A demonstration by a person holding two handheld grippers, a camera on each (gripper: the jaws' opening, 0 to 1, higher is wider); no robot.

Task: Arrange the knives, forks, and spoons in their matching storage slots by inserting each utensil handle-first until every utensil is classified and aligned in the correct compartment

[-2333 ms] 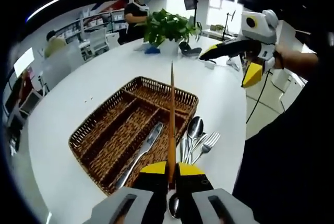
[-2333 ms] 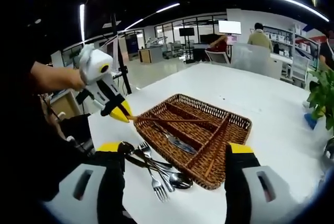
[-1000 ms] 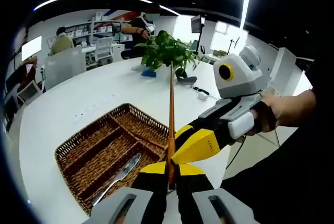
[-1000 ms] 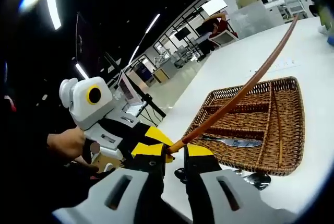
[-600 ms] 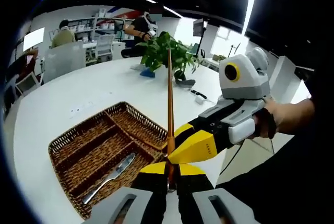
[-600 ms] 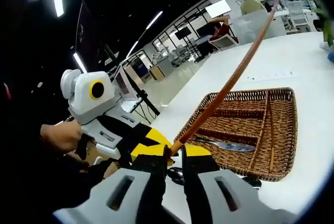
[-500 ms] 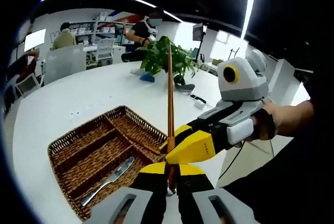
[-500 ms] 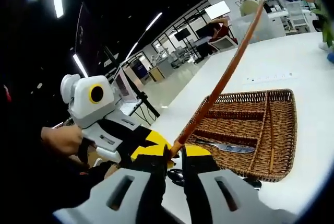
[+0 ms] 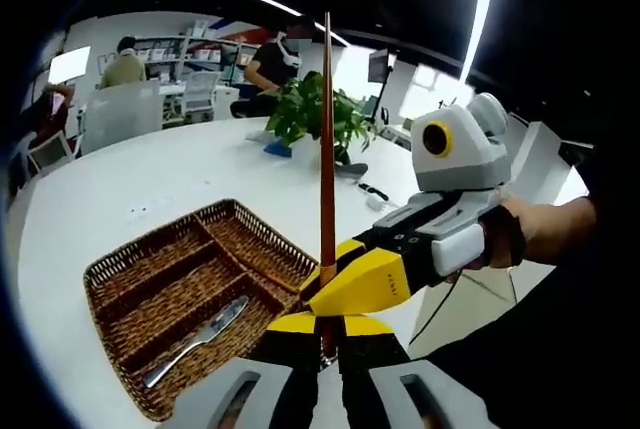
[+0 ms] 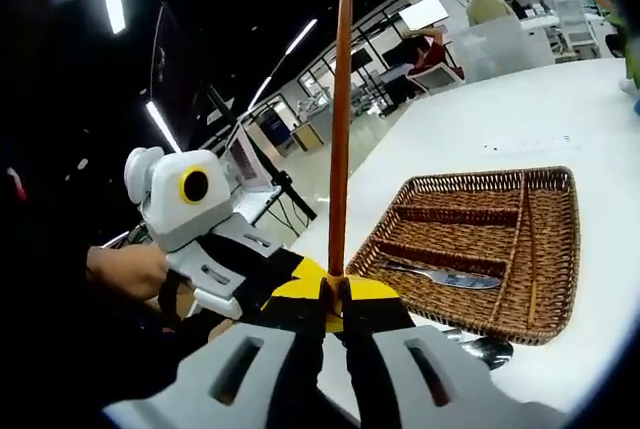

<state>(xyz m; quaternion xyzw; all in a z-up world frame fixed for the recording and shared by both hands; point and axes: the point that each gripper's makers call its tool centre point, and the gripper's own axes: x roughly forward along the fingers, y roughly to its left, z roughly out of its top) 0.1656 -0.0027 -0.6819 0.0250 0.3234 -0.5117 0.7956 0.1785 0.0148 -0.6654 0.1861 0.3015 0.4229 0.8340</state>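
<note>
Jaws: both pairs are closing together on the base of one long slender orange-brown utensil handle (image 9: 327, 139), the left gripper (image 9: 322, 327) from below and the right gripper (image 10: 335, 301) meeting it at the same end.
Utensil: it is standing upright above the table edge, its working end hidden between the jaws.
Basket: the brown woven wicker cutlery tray (image 9: 130, 259) is lying on the white round table (image 9: 120, 184), well apart from the grippers, with one steel table knife (image 9: 195, 327) in a slot.
Risk: with two grips crowding one end, the handover is likely to slip or twist if either lets go early.
Pose: the person's hand (image 9: 525, 234) is holding the right gripper level, crossing in front of the left.
</note>
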